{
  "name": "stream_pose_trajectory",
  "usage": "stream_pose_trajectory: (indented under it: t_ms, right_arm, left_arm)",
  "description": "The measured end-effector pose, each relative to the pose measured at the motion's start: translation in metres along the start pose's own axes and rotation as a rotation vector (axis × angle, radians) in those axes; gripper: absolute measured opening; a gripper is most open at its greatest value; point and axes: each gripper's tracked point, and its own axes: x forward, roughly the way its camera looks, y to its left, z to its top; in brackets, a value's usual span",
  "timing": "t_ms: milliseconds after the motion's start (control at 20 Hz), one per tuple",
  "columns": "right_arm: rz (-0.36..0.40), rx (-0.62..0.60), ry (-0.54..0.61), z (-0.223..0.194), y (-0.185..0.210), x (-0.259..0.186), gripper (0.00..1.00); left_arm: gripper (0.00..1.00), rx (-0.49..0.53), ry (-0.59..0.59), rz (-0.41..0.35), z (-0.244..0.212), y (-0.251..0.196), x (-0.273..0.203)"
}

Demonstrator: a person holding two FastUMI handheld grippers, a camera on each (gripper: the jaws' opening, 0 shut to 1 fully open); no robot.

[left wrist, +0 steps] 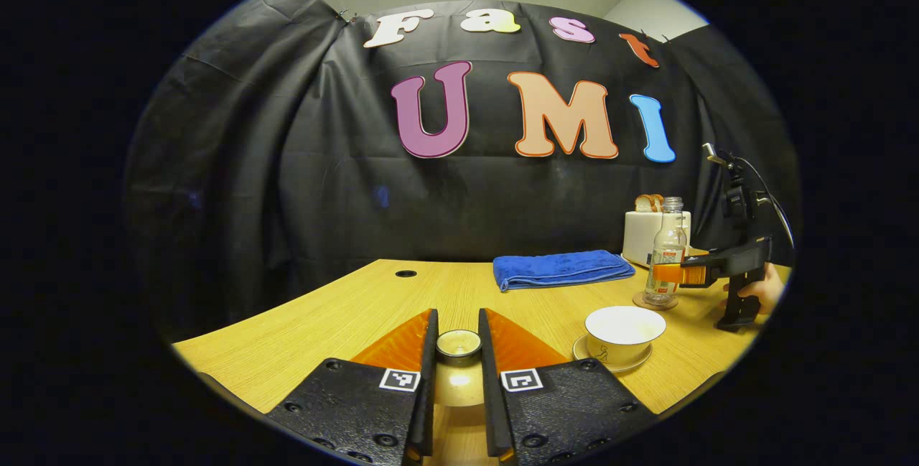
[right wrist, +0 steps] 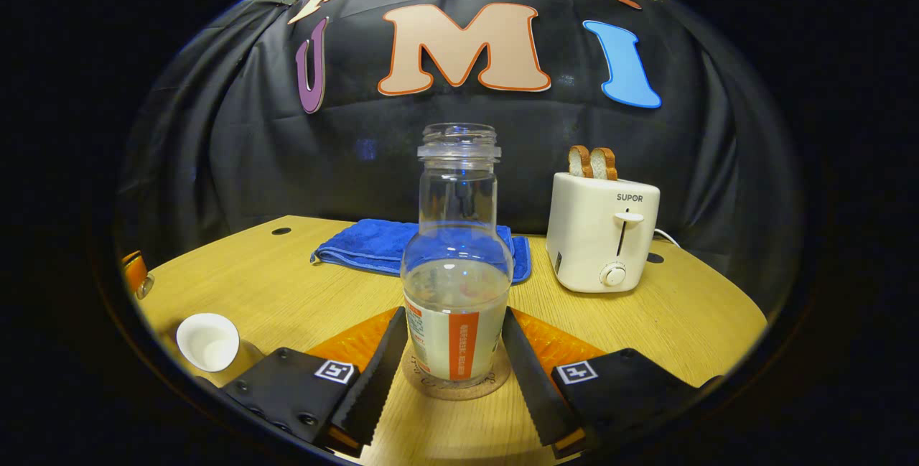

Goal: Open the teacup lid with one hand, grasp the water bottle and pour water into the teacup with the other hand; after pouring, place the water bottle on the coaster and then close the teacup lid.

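With the water bottle point(right wrist: 457, 272) upright on the coaster point(right wrist: 455, 383) as landmark, the right tongs point(right wrist: 455, 373) flank it narrowly without visible contact, the uncovered teacup point(left wrist: 623, 336) stands near it, and the left tongs point(left wrist: 458, 351) clamp the teacup lid point(left wrist: 459, 345) well apart

Your left gripper point(left wrist: 458, 369) is pinched on the teacup lid point(left wrist: 459, 344), held level out front. Your right gripper point(right wrist: 454, 373) sits low with its fingers point(right wrist: 373, 373) spread either side of the water bottle point(right wrist: 456, 265), maybe just touching.
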Motion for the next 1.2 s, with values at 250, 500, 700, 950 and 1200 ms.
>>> stream_pose_trajectory:
  t_ms: [250, 500, 700, 950, 1200]
  right_arm:
    - [0.012, 0.03, -0.032, 0.002, 0.004, -0.016, 0.86]
    - [0.031, 0.017, -0.093, 0.004, 0.006, -0.046, 0.86]
    - [0.039, 0.035, -0.161, 0.009, -0.001, -0.07, 0.86]
    - [0.021, 0.046, -0.212, 0.012, -0.015, -0.092, 0.82]
    - [0.003, 0.051, -0.234, 0.011, -0.033, -0.108, 0.86]
  left_arm:
    - [0.26, 0.0, 0.0, 0.001, 0.0, 0.001, -0.001]
    - [0.26, 0.0, 0.001, 0.001, 0.0, 0.001, 0.0]
    - [0.26, 0.0, 0.0, -0.008, -0.001, -0.003, 0.0]
    - [0.26, -0.003, 0.001, -0.058, -0.001, -0.025, 0.003]
    - [0.26, 0.0, -0.003, -0.154, 0.0, -0.081, 0.015]
